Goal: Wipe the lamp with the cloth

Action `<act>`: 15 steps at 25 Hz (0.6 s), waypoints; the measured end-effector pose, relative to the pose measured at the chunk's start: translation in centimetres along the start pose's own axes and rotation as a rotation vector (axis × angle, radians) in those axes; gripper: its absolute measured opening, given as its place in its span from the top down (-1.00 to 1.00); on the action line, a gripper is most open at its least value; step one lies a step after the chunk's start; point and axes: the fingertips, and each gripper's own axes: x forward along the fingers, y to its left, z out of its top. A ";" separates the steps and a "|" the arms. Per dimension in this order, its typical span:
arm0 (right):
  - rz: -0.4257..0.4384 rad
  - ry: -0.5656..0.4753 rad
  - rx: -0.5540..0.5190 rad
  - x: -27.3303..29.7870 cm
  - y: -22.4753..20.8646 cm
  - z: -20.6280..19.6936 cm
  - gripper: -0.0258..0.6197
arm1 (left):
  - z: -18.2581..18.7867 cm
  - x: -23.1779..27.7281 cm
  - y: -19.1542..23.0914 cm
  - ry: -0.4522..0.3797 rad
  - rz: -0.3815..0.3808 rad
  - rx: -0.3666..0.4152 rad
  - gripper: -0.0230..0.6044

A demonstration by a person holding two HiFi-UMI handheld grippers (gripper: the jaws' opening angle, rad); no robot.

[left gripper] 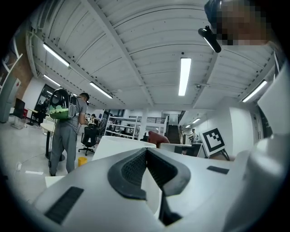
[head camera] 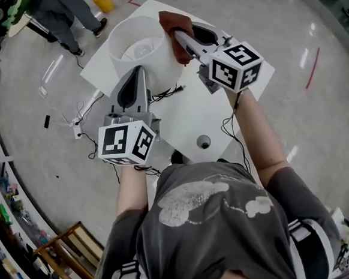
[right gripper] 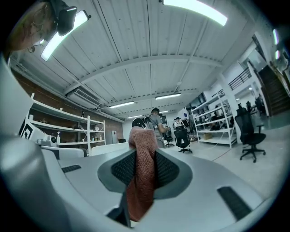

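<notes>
rust-red knitted cloth (right gripper: 141,181) is clamped in right gripper (head camera: 183,39), against white drum-shaped lamp (head camera: 157,68); left gripper (left gripper: 146,153) is closed, empty; sweeping is needed next.

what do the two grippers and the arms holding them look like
The left gripper and right gripper are alike: pale grey tapering shells with dark ribbed pads lining the jaws. Each carries a white cube printed with black square markers. A thin black cable trails beside the right forearm. The person wears a grey short-sleeved T-shirt with a pale print.
</notes>
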 end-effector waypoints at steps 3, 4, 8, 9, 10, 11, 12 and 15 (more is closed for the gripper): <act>0.011 0.022 0.023 -0.1 -0.5 -1.7 0.64 | -0.8 0.0 0.2 0.008 0.030 -0.005 0.90; 0.010 0.037 0.033 -0.2 -0.8 -2.7 0.64 | -1.2 0.0 0.3 0.014 0.037 -0.009 0.90; -0.006 0.097 0.083 -0.8 -1.9 -6.6 0.64 | -3.0 -0.5 0.6 0.044 0.068 -0.017 0.90; -0.011 0.111 0.092 -1.1 -2.2 -7.5 0.64 | -3.6 -0.6 0.7 0.052 0.079 -0.027 0.90; -0.014 0.125 0.100 -1.3 -2.4 -8.4 0.64 | -4.2 -0.8 0.9 0.062 0.091 -0.038 0.90; -0.015 0.141 0.108 -1.5 -2.6 -9.2 0.64 | -4.8 -1.0 1.1 0.071 0.105 -0.047 0.90; -0.015 0.158 0.115 -1.7 -2.8 -10.1 0.64 | -5.3 -1.3 1.3 0.080 0.120 -0.054 0.90; -0.007 0.201 0.124 -2.2 -3.2 -11.7 0.64 | -6.1 -2.0 1.4 0.088 0.161 -0.075 0.90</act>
